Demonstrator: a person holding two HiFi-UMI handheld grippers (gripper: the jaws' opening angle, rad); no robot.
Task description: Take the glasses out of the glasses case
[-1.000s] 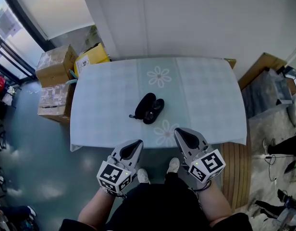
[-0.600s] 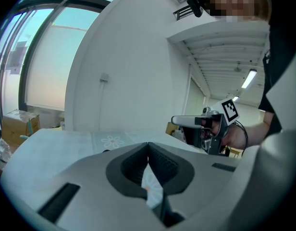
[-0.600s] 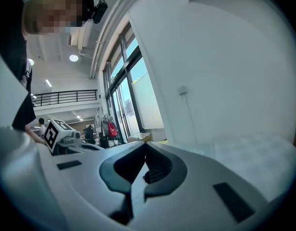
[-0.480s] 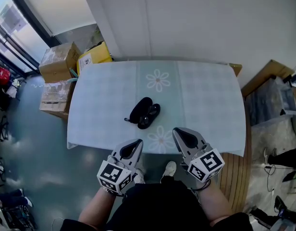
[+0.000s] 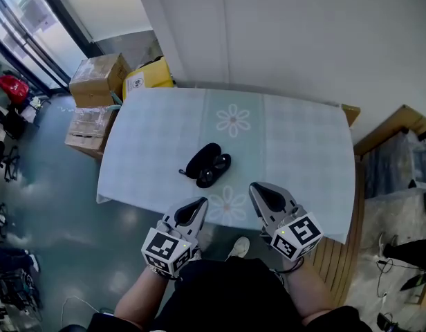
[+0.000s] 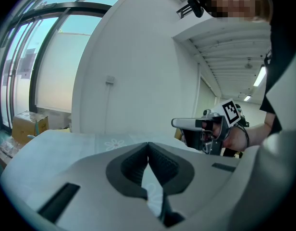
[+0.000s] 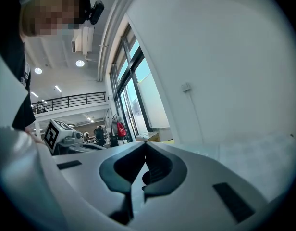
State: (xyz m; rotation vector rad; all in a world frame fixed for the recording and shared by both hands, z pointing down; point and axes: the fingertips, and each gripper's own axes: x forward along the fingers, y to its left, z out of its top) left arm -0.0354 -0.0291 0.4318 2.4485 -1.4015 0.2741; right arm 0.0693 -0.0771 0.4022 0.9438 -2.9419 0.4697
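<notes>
A black glasses case (image 5: 205, 163) lies open on the pale tablecloth of the table (image 5: 303, 151), near its front middle, with two dark halves side by side. What lies inside is too small to tell. My left gripper (image 5: 198, 205) hangs just short of the table's front edge, below the case; its jaws are shut and hold nothing (image 6: 148, 144). My right gripper (image 5: 257, 188) sits to the right of it, also shut and empty (image 7: 145, 144). Each gripper shows in the other's view: the right gripper (image 6: 187, 123) and the left gripper (image 7: 66, 137).
Cardboard boxes (image 5: 97, 81) and a yellow box (image 5: 149, 76) stand on the floor beyond the table's far left corner. A white wall runs behind the table. Wooden boards (image 5: 401, 123) and clutter lie to the right. Flower prints mark the cloth.
The head view has shifted, so the table sits a little lower and more to the right in the frame. Both grippers stay shut at the same place; the case has not moved on the cloth.
</notes>
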